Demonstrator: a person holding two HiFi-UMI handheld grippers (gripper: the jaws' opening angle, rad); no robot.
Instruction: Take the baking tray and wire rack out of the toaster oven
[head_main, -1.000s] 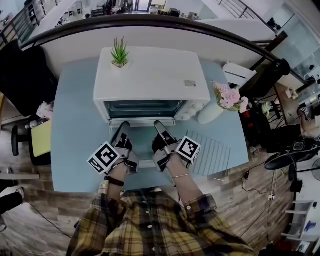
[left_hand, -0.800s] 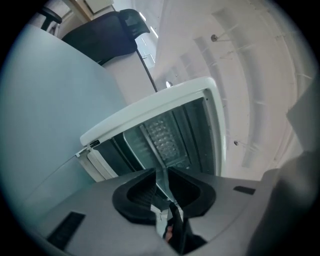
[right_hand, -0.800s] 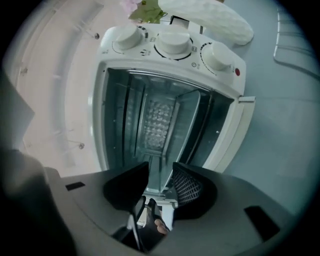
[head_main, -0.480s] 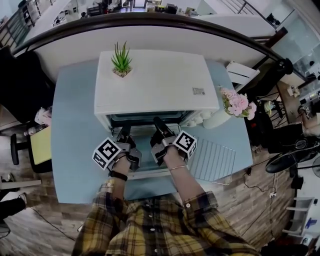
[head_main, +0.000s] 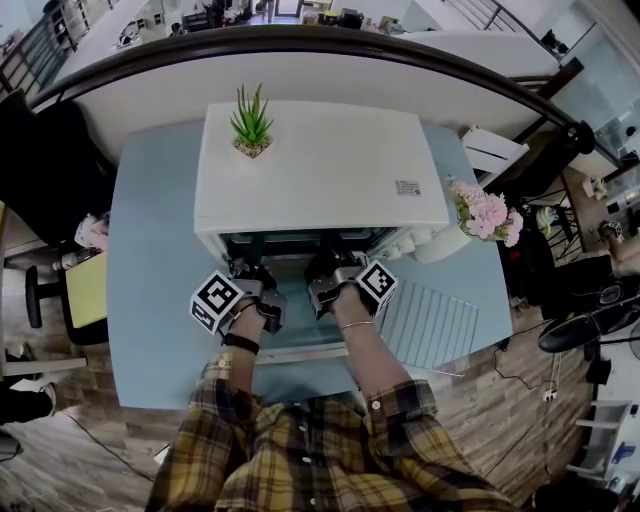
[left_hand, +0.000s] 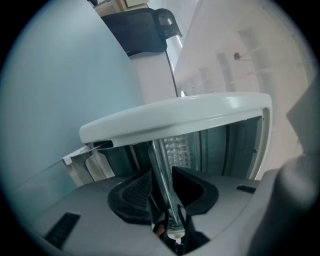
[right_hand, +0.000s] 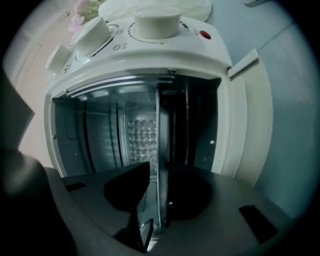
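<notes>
Head view: the left gripper (head_main: 246, 274) and right gripper (head_main: 326, 268) reach into the open toaster oven (head_main: 320, 170), and the wire rack (head_main: 430, 322) lies on the table (head_main: 150, 250) beside it. Left gripper view: the jaws, which have just been opening, straddle the rim of the baking tray (left_hand: 159, 160) without pinching it. Right gripper view: the jaws are likewise spread around that rim, so pulling before both clamp could skew and jam the tray.

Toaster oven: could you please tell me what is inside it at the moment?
A thin metal tray, seen edge-on, and the dimpled back wall. In the head view the toaster oven covers its interior with its own top.
</notes>
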